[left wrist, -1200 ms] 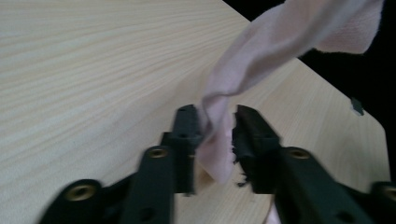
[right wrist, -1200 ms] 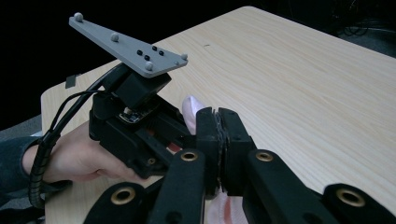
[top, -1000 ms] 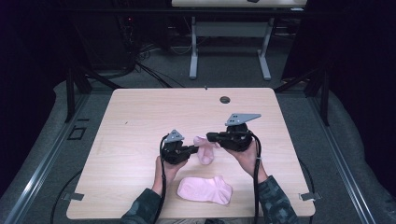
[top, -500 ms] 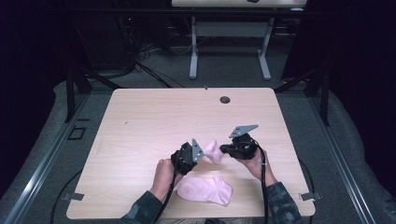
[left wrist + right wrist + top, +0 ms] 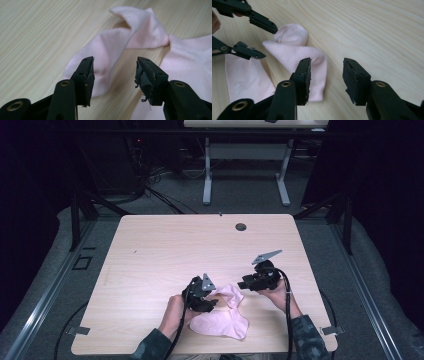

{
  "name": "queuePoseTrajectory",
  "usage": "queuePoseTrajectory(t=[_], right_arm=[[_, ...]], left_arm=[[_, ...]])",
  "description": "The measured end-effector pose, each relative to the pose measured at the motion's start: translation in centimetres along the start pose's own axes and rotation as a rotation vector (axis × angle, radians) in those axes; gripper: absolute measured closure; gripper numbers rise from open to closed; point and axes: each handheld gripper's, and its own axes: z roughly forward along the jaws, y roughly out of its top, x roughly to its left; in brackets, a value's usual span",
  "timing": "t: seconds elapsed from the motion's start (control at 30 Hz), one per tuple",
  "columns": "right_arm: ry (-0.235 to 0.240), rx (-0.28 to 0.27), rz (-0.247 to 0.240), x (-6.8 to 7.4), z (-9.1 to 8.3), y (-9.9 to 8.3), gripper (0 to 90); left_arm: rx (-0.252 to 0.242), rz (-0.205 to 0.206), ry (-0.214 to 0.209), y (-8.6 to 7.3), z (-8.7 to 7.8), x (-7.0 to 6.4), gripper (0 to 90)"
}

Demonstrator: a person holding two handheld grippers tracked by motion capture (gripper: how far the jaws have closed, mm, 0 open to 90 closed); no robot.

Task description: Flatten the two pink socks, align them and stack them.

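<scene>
Both jaws of the left hand-held gripper (image 5: 113, 72) and the right hand-held gripper (image 5: 325, 75) stand apart, empty, over pink socks (image 5: 225, 312) lying near the table (image 5: 165, 250) front edge. A closing jaw could pinch both socks together, since they seem to overlap, though that is hard to tell.

two socks are laid on the table (image 5: 150, 250) near its front edge: one sock (image 5: 231, 295) lies behind, the other sock (image 5: 220, 325) before it. the left gripper (image 5: 214, 299) is set at their left, the right gripper (image 5: 242, 284) at their right.
</scene>
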Motion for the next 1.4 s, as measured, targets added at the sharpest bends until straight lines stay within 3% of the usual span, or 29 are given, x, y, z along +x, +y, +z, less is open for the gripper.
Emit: queuePoseTrajectory(t=[0.1, 0.2, 0.33, 0.37, 0.4, 0.47, 0.57, 0.73, 0.8, 0.93, 0.97, 1.1, 1.2, 1.3, 1.33, 1.37, 1.4], right_arm=[[0.037, 0.018, 0.0, -0.2, 1.0, 0.9, 55.8], [0.025, 0.086, 0.005, -0.2, 2.2, 1.4, 55.7], [-0.025, 0.197, 0.004, 0.4, 3.5, 1.1, 53.3], [-0.021, 0.214, -0.001, 0.4, 3.5, 1.0, 53.5], [-0.035, 0.207, 0.014, 0.6, 3.7, 0.8, 54.1], [-0.055, 0.237, 0.006, 0.7, 3.9, 0.6, 56.5], [-0.077, 0.239, 0.013, 1.1, 4.1, 0.4, 65.2], [-0.078, 0.255, 0.018, 1.2, 3.9, 0.1, 85.4], [-0.067, 0.249, 0.019, 1.2, 3.9, -0.2, 89.0], [-0.072, 0.205, 0.047, 1.3, 3.8, -0.6, 90.0], [-0.082, 0.222, 0.025, 1.1, 3.5, -0.6, 90.0], [-0.154, 0.125, 0.019, 1.2, 2.4, -0.5, 90.0], [-0.268, 0.045, -0.054, 1.6, 0.8, 0.4, 90.0], [-0.372, -0.062, -0.185, 2.4, -1.1, 1.4, 89.9], [-0.382, -0.098, -0.233, 2.7, -1.6, 1.5, 89.6], [-0.366, -0.1, -0.259, 2.8, -2.1, 1.6, 89.4], [-0.34, -0.075, -0.254, 2.8, -2.2, 1.5, 89.1]], left_arm=[[0.02, -0.028, -0.015, -0.6, -0.5, 1.2, 48.8], [0.031, -0.062, -0.056, -0.9, -0.8, 2.6, 51.5], [0.004, -0.178, -0.095, -1.1, -1.1, 4.6, 53.8], [0.005, -0.194, -0.082, -1.0, -1.0, 4.9, 53.8], [0.024, -0.197, -0.063, -0.9, -0.7, 5.1, 53.8], [0.076, -0.211, -0.069, -0.6, 0.4, 5.7, 52.3], [0.133, -0.214, -0.044, -0.5, 1.8, 5.9, 51.8], [0.155, -0.181, -0.021, -0.2, 2.5, 5.4, 59.1], [0.152, -0.16, -0.009, -0.2, 2.6, 5.1, 64.5], [0.146, -0.154, -0.031, -0.1, 2.7, 4.9, 81.2], [0.146, -0.151, -0.033, -0.1, 2.7, 4.9, 85.4], [0.111, -0.191, -0.052, -0.2, 2.5, 5.3, 89.5], [0.052, -0.232, -0.068, 0.0, 1.7, 5.5, 89.6], [0.038, -0.247, -0.07, 0.5, 1.3, 5.6, 89.6], [0.039, -0.25, -0.07, 0.6, 1.3, 5.5, 89.6], [0.039, -0.25, -0.07, 0.6, 1.3, 5.5, 89.5], [0.051, -0.253, -0.077, 0.5, 1.4, 5.5, 89.4]])
